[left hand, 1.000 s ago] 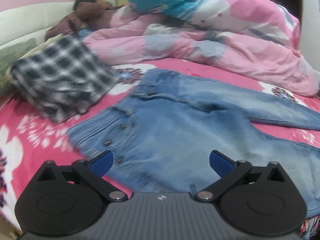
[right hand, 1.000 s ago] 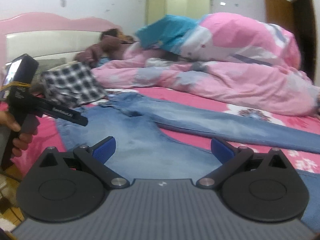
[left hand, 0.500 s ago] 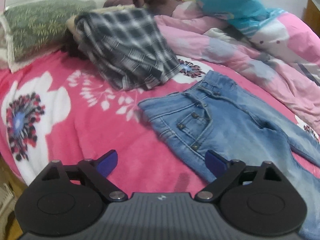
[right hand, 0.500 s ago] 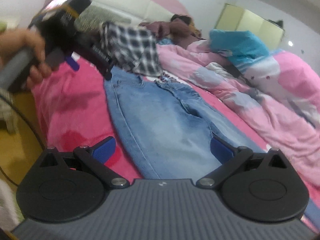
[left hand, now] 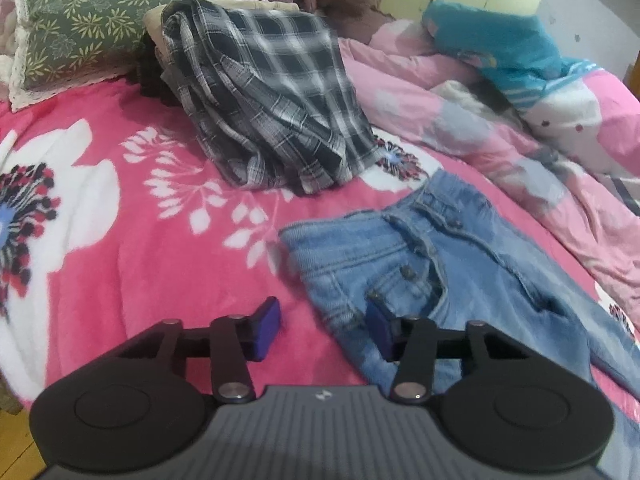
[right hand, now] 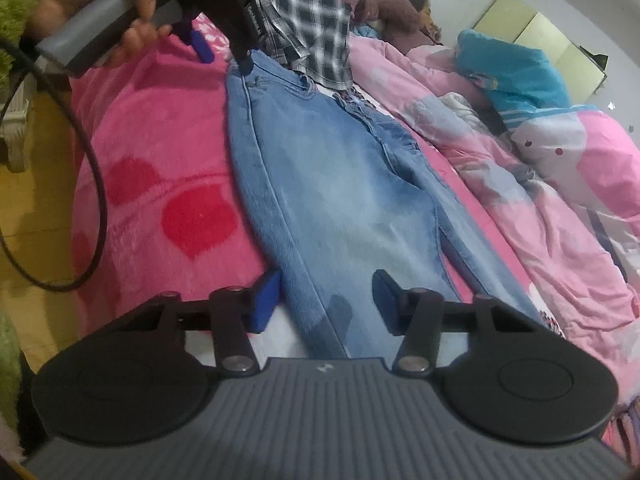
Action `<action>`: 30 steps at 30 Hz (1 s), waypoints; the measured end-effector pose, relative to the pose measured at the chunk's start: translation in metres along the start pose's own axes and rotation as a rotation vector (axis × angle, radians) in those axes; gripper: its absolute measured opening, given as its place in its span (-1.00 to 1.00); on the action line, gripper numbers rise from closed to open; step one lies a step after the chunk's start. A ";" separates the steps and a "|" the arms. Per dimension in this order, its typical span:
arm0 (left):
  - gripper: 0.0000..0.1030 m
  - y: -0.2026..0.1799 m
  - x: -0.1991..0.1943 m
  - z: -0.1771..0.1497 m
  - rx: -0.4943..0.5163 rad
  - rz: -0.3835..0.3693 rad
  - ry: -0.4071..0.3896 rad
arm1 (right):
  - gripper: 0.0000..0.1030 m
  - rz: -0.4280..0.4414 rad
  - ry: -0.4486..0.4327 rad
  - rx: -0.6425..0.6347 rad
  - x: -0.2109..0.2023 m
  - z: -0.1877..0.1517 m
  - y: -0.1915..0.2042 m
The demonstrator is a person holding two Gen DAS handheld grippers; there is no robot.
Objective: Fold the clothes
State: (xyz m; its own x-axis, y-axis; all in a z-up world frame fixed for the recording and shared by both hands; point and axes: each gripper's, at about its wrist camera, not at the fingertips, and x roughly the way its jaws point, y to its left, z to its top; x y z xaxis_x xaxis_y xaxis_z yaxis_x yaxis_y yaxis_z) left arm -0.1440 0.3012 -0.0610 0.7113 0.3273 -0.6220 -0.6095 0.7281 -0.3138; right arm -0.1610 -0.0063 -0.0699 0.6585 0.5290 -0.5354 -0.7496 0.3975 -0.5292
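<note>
1. Jeans (left hand: 452,264) are spread flat on the pink blanket (left hand: 120,240), beside a plaid shirt (left hand: 272,100).
2. Left gripper (left hand: 324,330) is seen closing, jaws half-narrowed astride the waistband edge; no pinch yet.
3. Right gripper (right hand: 326,300) is likewise closing over a leg edge, not yet clamped.

Faded blue jeans (left hand: 460,264), black-and-white plaid shirt (left hand: 272,92), pink floral blanket (left hand: 120,216).

Both wrist views low over the bed, angled down, sharing jeans (left hand: 460,272) and plaid shirt (right hand: 308,28)
</note>
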 end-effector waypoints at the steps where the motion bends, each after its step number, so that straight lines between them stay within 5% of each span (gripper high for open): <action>1: -0.25 0.000 0.003 0.001 -0.004 -0.005 -0.001 | -0.15 0.000 0.005 -0.005 0.000 0.000 0.000; 5: -0.53 -0.003 0.009 0.003 -0.004 -0.013 -0.009 | -0.25 -0.034 0.027 -0.080 -0.002 -0.002 0.007; 11: -0.69 -0.002 0.013 0.002 -0.022 -0.019 -0.031 | -0.31 -0.087 0.056 -0.152 -0.008 -0.011 0.012; 13: -0.74 -0.002 0.011 0.002 -0.026 -0.022 -0.047 | -0.55 -0.101 0.062 -0.154 -0.009 -0.015 0.012; 14: -0.76 -0.003 0.010 0.001 -0.028 -0.024 -0.056 | -0.83 -0.115 0.066 -0.142 -0.009 -0.016 0.009; 15: -0.77 -0.003 0.009 0.001 -0.030 -0.027 -0.067 | -0.87 -0.140 0.062 -0.127 -0.009 -0.016 0.005; 30: -0.90 -0.087 0.002 0.063 0.003 -0.209 -0.308 | -0.91 -0.353 -0.050 0.015 0.011 0.005 -0.129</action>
State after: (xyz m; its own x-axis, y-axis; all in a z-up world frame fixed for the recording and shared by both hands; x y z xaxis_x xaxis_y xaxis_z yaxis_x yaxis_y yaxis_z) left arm -0.0675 0.2768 0.0100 0.8927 0.3364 -0.2998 -0.4389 0.8002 -0.4087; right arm -0.0576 -0.0479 -0.0037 0.8734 0.3925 -0.2881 -0.4773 0.5733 -0.6660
